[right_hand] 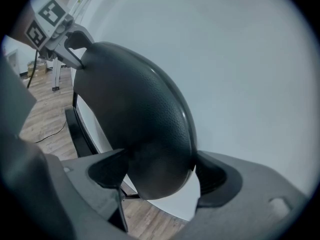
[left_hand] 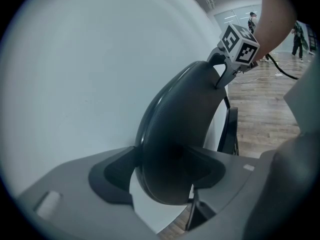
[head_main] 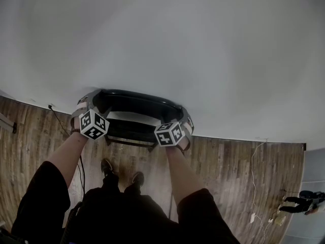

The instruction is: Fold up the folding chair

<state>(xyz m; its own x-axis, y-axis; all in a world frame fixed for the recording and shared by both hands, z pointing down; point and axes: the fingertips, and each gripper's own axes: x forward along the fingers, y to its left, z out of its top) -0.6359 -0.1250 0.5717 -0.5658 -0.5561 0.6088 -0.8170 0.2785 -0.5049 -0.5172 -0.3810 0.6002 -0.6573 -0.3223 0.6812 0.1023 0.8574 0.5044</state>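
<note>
The folding chair stands against a white wall [head_main: 177, 44]. Its black padded backrest [head_main: 134, 96] curves across the middle of the head view. My left gripper [head_main: 85, 104] is shut on the backrest's left end and my right gripper [head_main: 186, 121] on its right end. In the left gripper view the backrest [left_hand: 185, 114] fills the space between the jaws of the left gripper [left_hand: 165, 176], with the right gripper [left_hand: 225, 66] clamped at the far end. The right gripper view mirrors this: backrest [right_hand: 135, 99] inside the right gripper [right_hand: 160, 171], left gripper [right_hand: 75, 44] beyond. A black frame bar [left_hand: 231, 129] shows lower down.
The floor is wood plank [head_main: 228, 166]. The person's shoes [head_main: 106, 165] stand just behind the chair. A white cable [head_main: 254, 177] and a black cable [head_main: 63, 123] trail on the floor. A dark device [head_main: 304, 200] lies at the far right. People stand far off [left_hand: 252, 21].
</note>
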